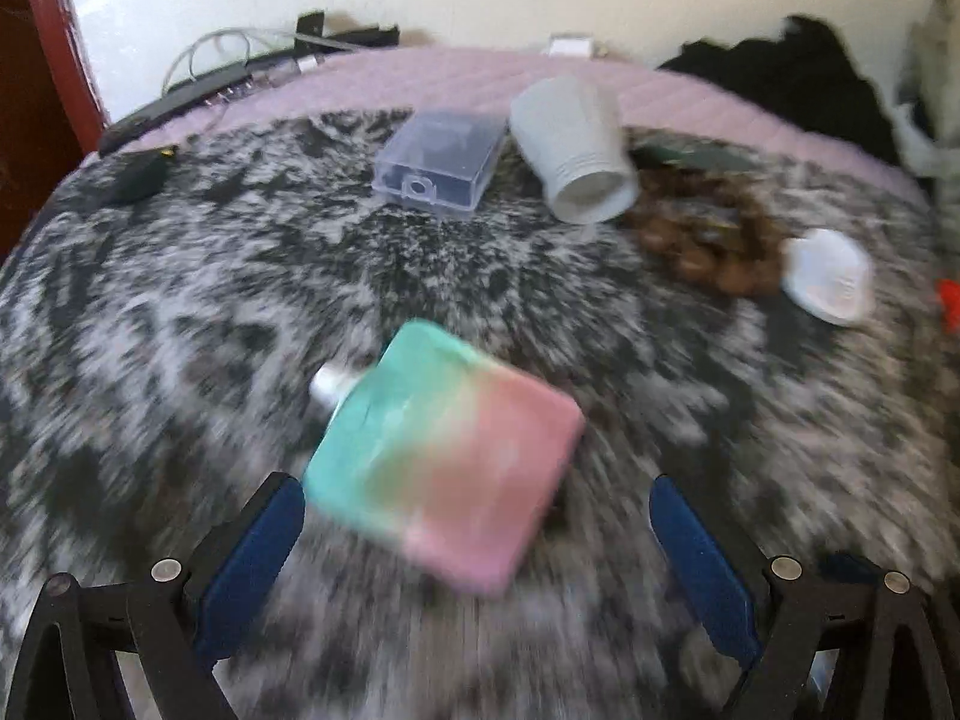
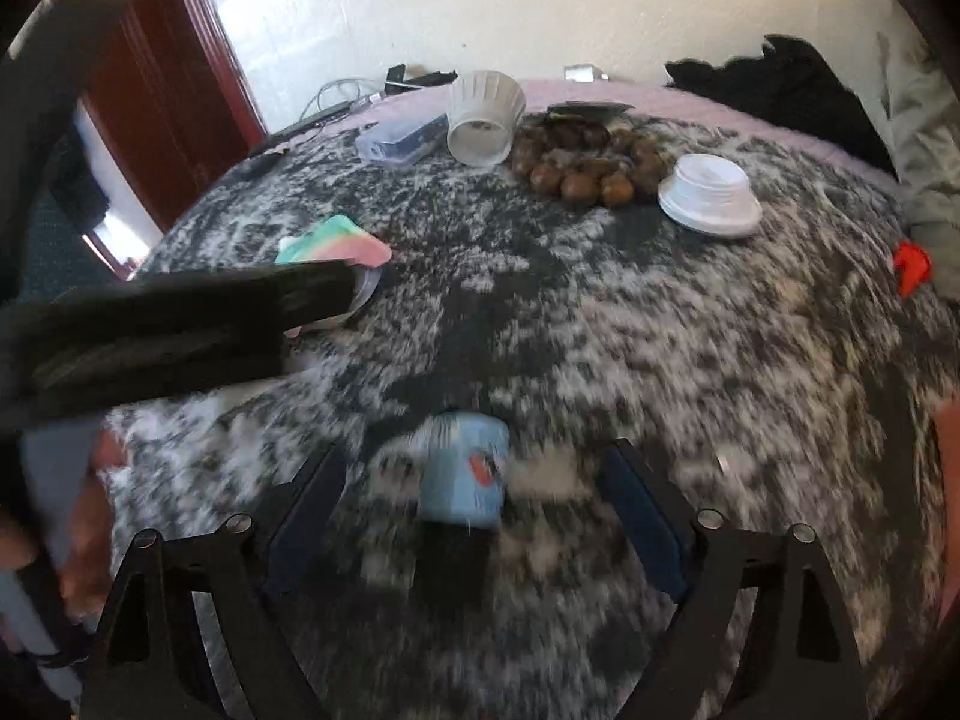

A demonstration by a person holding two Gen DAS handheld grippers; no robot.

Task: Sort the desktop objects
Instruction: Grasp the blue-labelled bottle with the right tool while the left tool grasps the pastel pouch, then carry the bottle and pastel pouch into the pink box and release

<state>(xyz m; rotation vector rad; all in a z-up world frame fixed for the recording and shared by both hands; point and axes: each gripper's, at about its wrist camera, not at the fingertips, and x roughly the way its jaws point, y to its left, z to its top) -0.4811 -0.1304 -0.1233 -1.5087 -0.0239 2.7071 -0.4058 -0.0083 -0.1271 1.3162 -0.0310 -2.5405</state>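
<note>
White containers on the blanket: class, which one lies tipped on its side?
The ribbed white cup beside the clear plastic box; its open mouth faces the camera. The white bowl sits upside down, rim on the blanket.

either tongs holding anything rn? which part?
Nothing held. Left tongs open around the pink-green pouch; right tongs open around the small blue cup, fingers apart from it.

Black clothing [image 2: 774, 84] and cables [image 1: 210, 54] lie by the wall [image 2: 480, 0].
</note>
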